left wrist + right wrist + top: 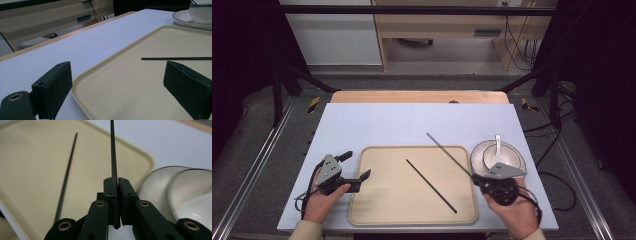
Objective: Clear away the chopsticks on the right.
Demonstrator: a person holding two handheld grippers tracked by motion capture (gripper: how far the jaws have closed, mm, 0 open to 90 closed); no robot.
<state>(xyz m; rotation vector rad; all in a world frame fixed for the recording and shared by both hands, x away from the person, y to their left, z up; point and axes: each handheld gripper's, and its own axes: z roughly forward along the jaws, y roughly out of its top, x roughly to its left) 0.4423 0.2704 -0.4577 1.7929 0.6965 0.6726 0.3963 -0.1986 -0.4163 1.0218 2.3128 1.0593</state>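
Right gripper view shows a thin black chopstick (113,157) pinched between the two jaws of the right gripper (116,195), which are closed tight on it; the stick runs straight up toward 12 o'clock and its far tip is cut off by the top edge. In the high view this held chopstick (449,154) slants from the gripper at 4 o'clock up toward 10 o'clock, over the tray's right corner. A second chopstick (431,185) lies flat on the beige tray (362,210), parallel to the first. At 3 o'clock of the tray sit a white plate (475,155), a bowl (507,156) and a spoon (497,142); the gripper's grey plate hides their near edge. The left gripper (357,167) rests at the tray's 9 o'clock edge, jaws spread wide and holding nothing. In the left gripper view the lying chopstick (175,58) is cut off at the right. Both hands grip from below, forearms entering at 6 o'clock.
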